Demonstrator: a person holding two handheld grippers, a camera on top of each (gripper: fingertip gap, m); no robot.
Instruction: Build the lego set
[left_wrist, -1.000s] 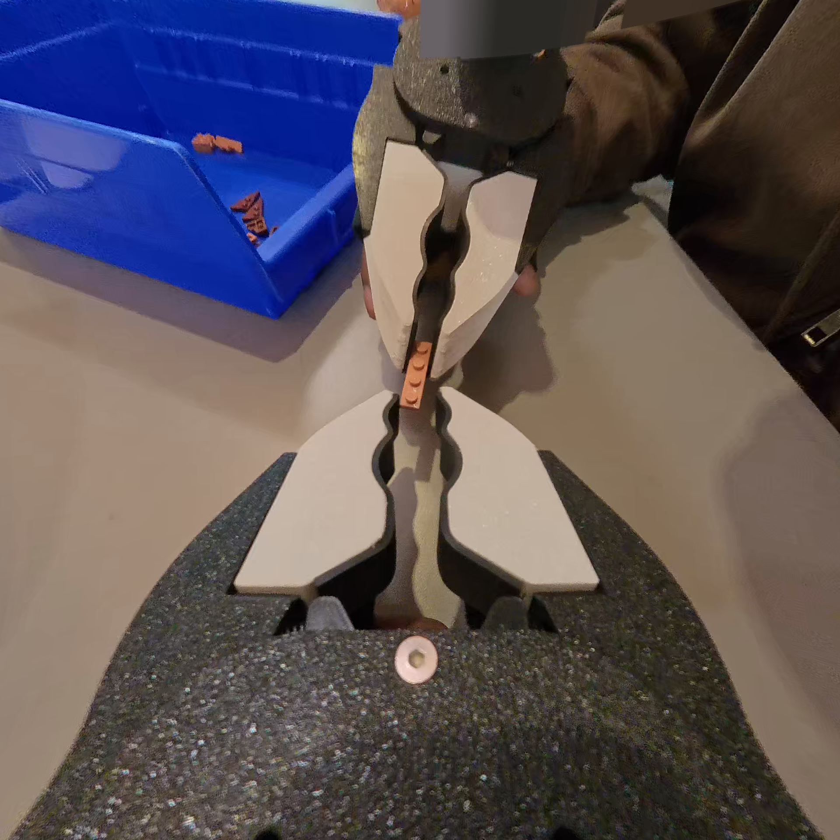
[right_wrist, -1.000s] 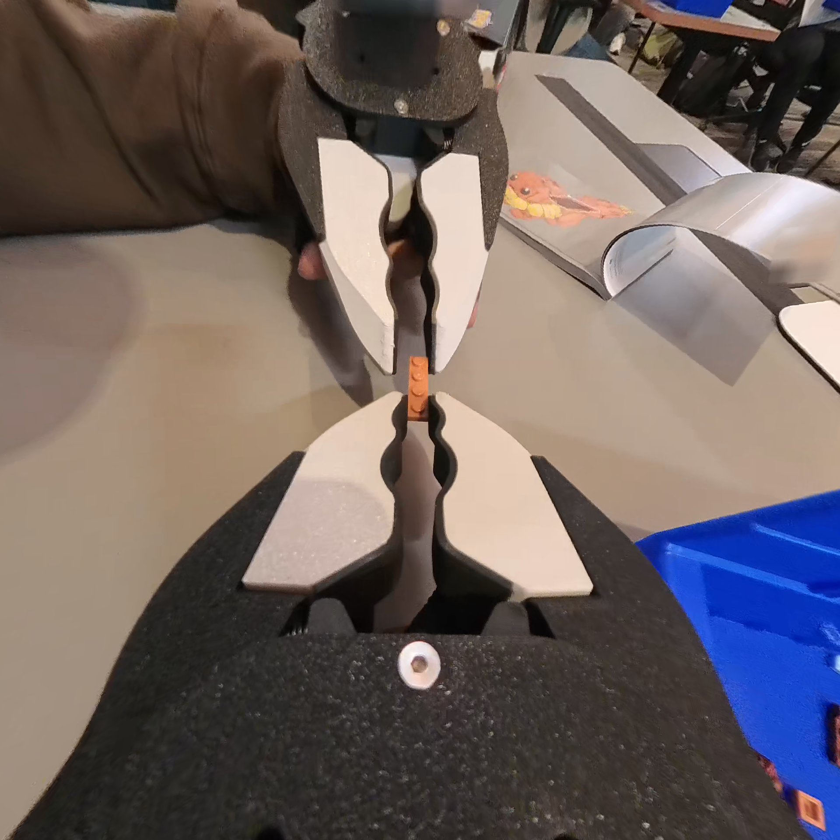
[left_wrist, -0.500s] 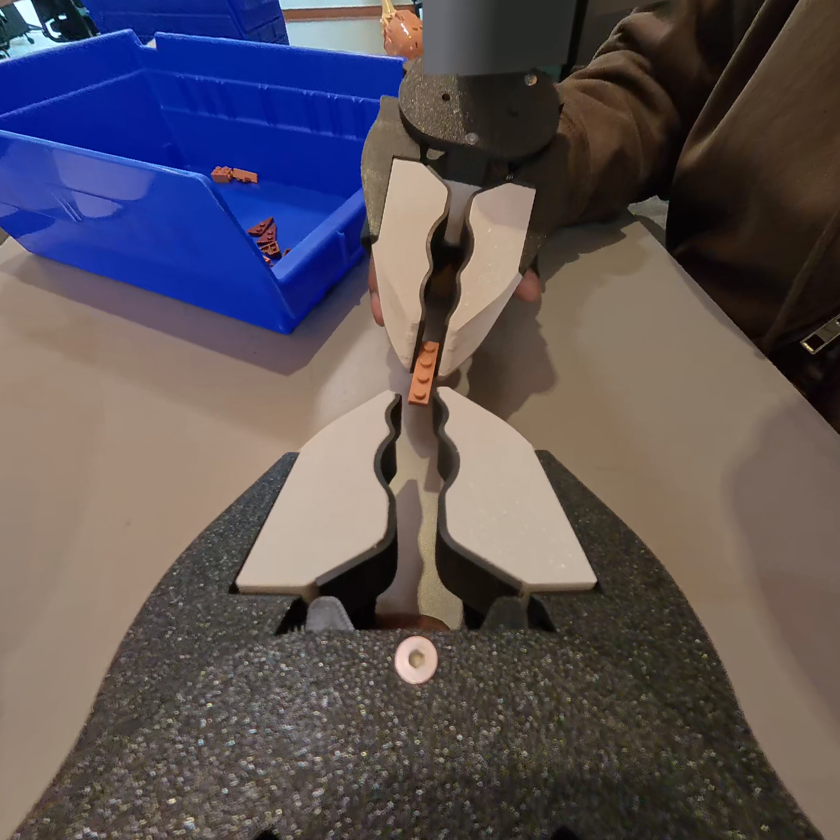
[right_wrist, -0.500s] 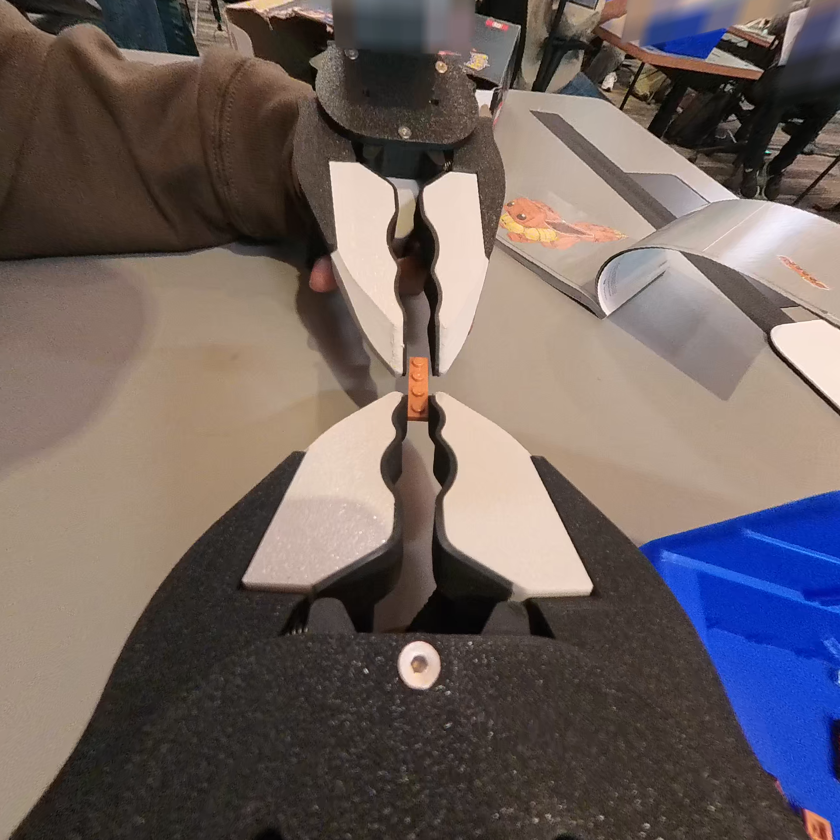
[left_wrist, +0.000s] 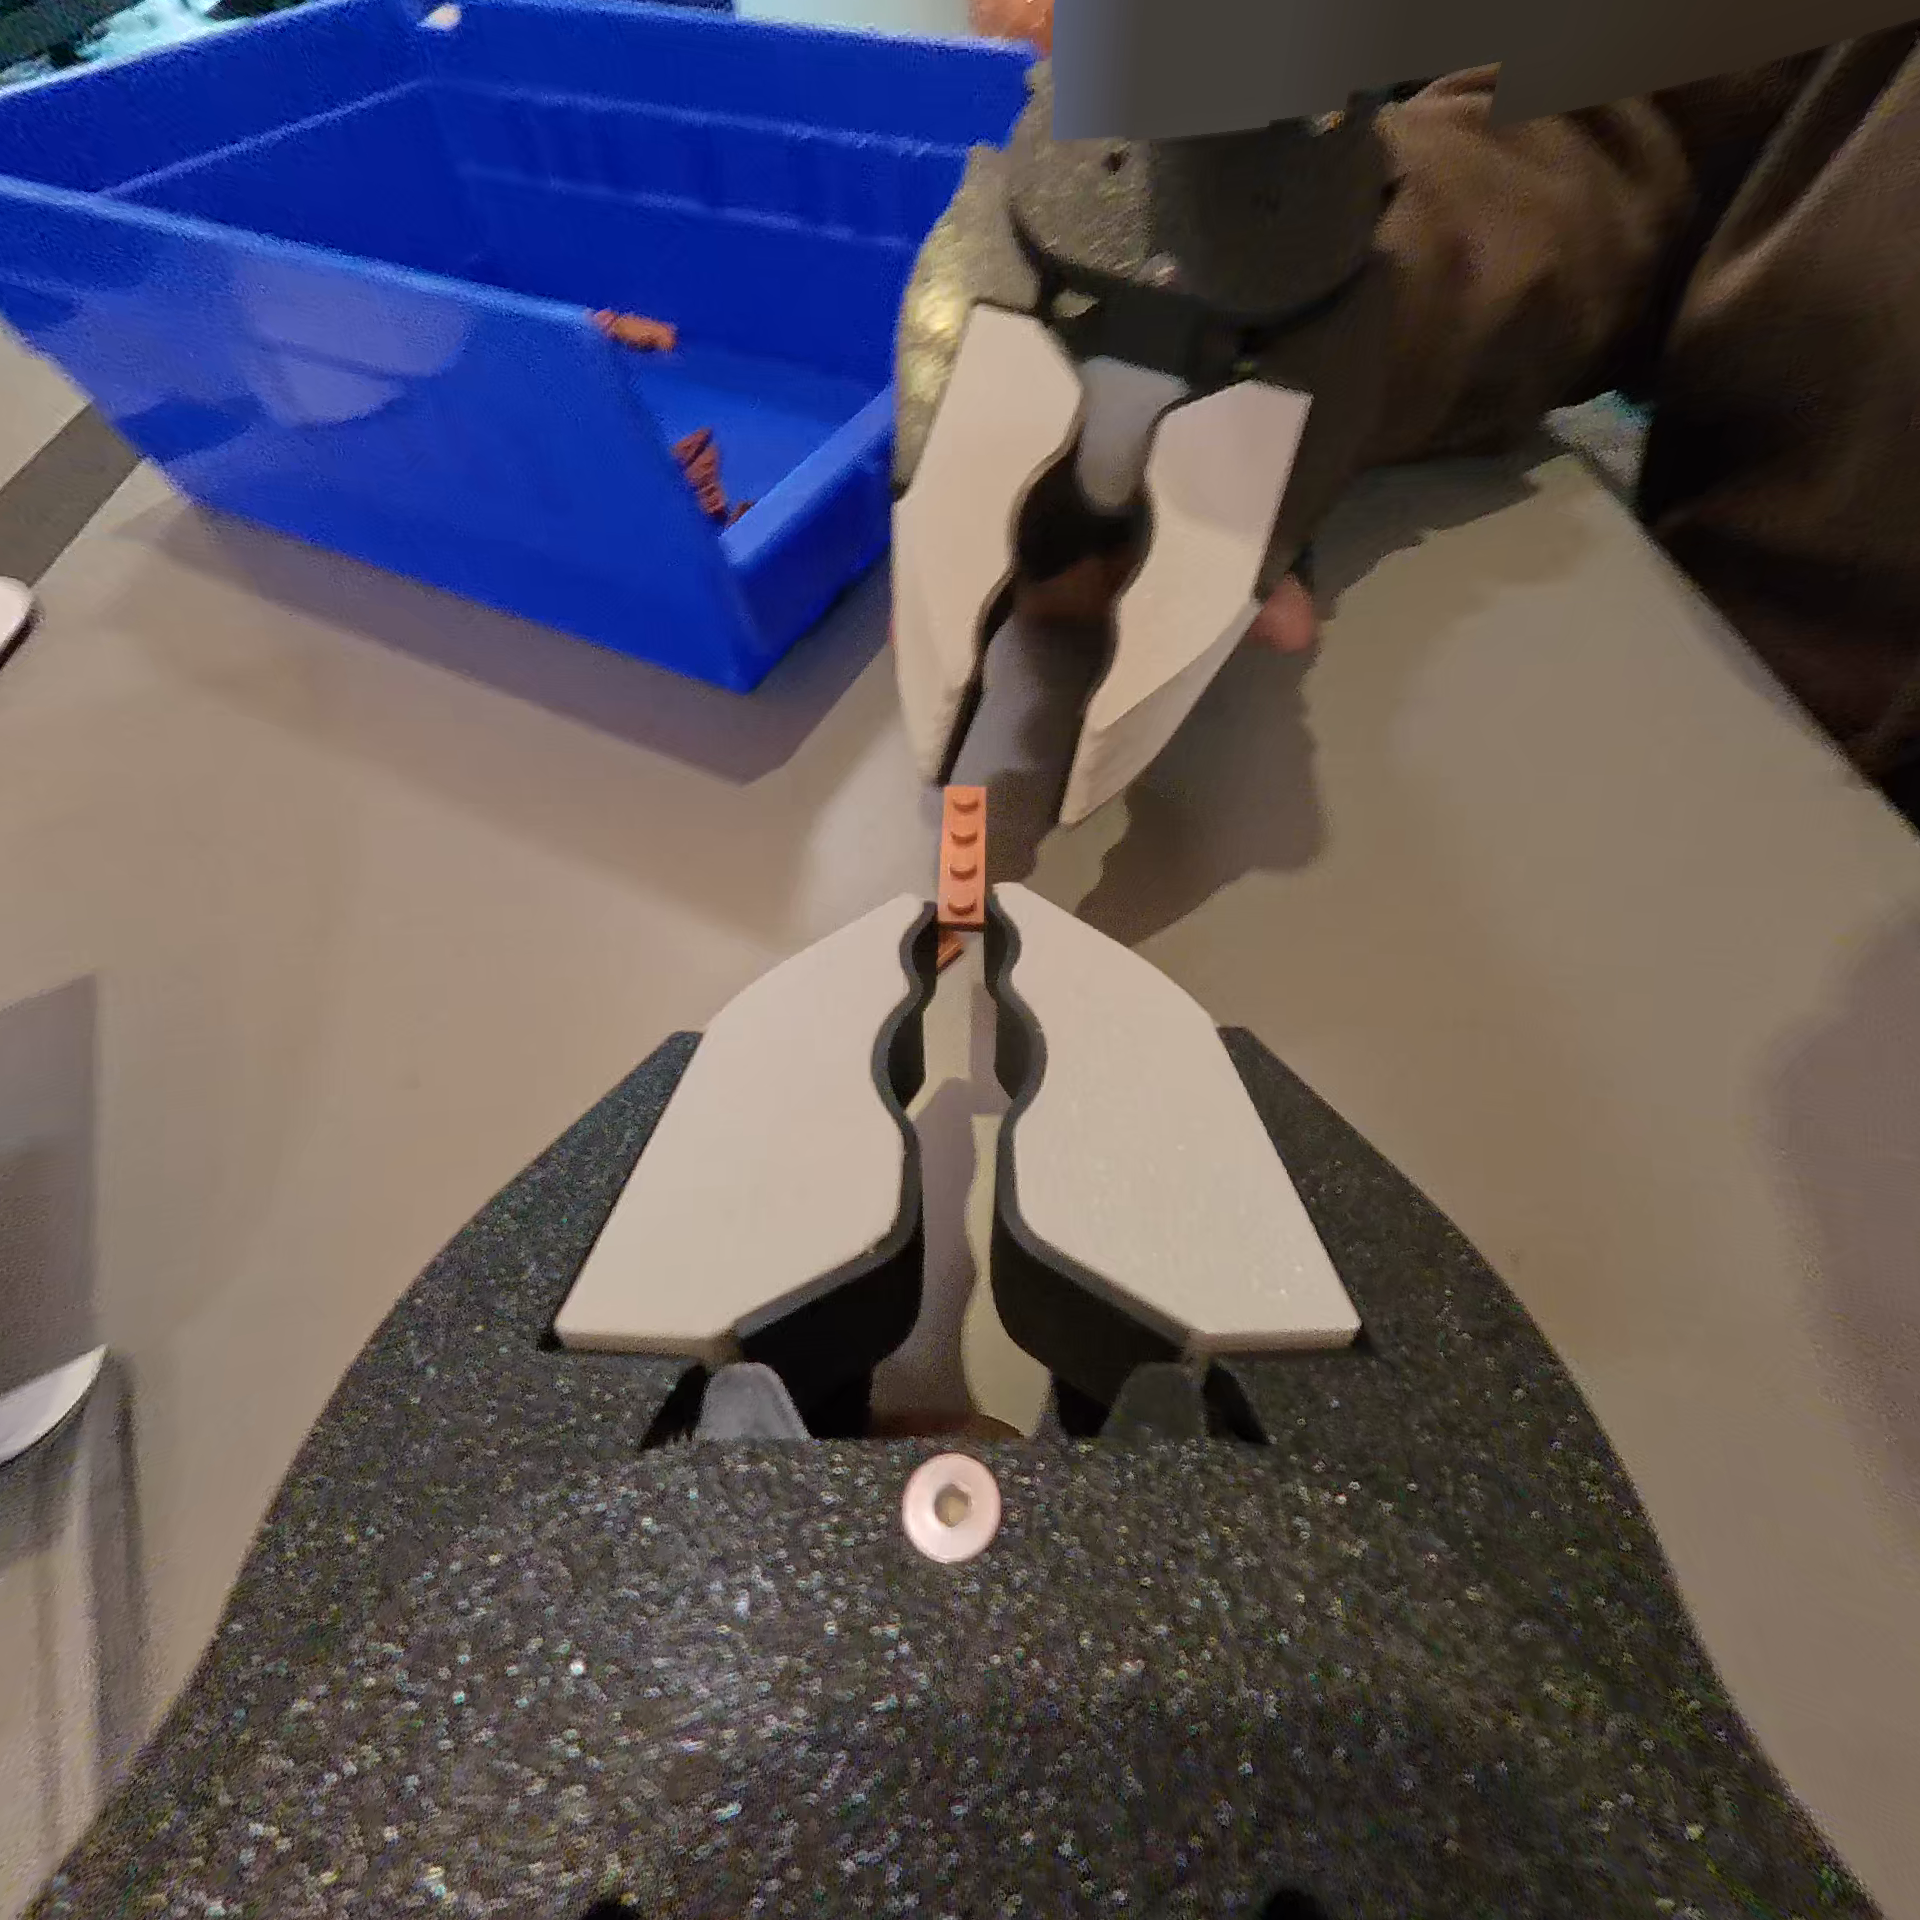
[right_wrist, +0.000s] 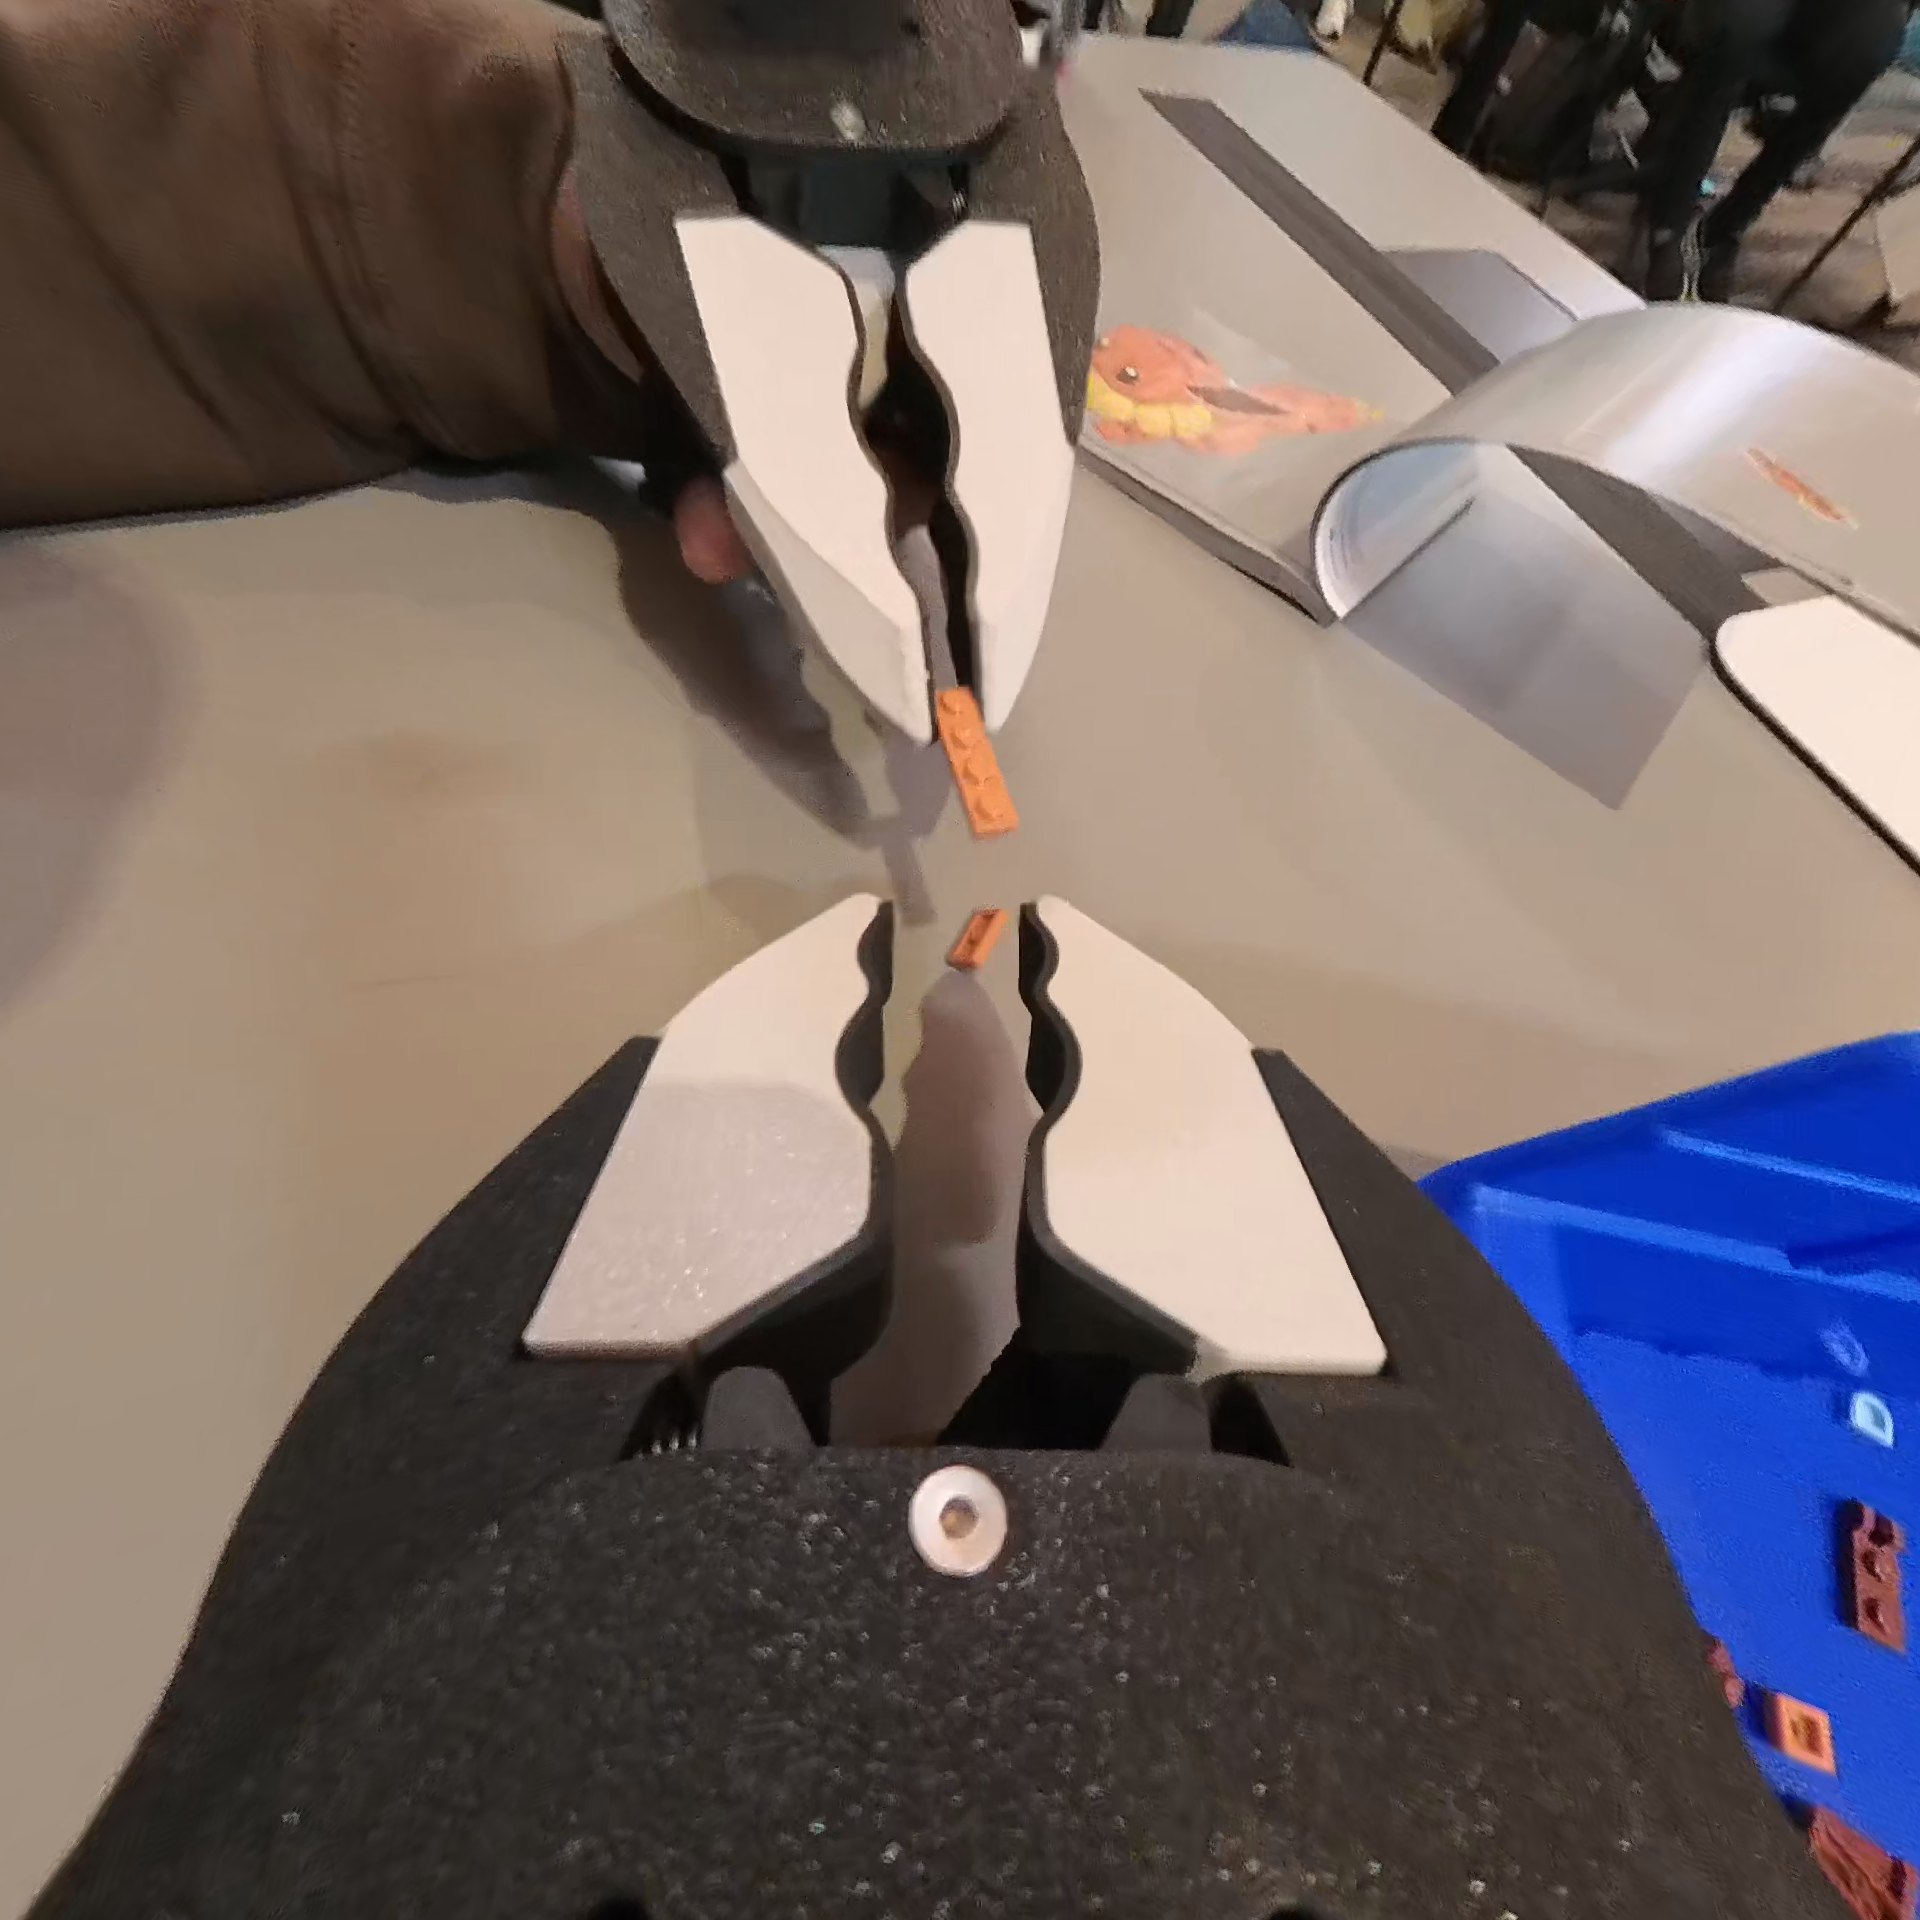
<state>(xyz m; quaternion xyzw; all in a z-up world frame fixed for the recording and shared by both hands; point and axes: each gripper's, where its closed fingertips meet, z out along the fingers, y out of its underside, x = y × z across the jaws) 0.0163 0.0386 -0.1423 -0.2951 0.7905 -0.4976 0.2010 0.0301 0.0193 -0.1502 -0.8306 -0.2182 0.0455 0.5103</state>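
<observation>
My left gripper (left_wrist: 961, 906) is shut on the near end of a thin orange studded plate (left_wrist: 962, 854), which sticks forward above the grey table (left_wrist: 416, 935). The right wrist view shows the same plate (right_wrist: 975, 764) pinched at the left gripper's tips (right_wrist: 961, 719). My right gripper (right_wrist: 961, 914) is open. A small orange piece (right_wrist: 977, 938) lies loose between its fingertips, touching neither pad. I cannot tell whether it rests on the table. It also shows under the plate in the left wrist view (left_wrist: 948, 951). There the right gripper (left_wrist: 1008, 790) stands open just beyond the plate.
A blue bin (left_wrist: 468, 447) with several reddish-brown pieces stands on the table at the left of the left wrist view, and at the lower right of the right wrist view (right_wrist: 1714, 1299). An open booklet (right_wrist: 1558, 416) and a white flat object (right_wrist: 1849, 707) lie farther off. A person's brown sleeves hold both grippers. Both grippers' tips are close together, under 4 cm apart.
The right gripper, which was shut on the orange plate, has opened and let it go. The left gripper has closed on the plate. A small orange piece now shows loose between the right fingertips.
</observation>
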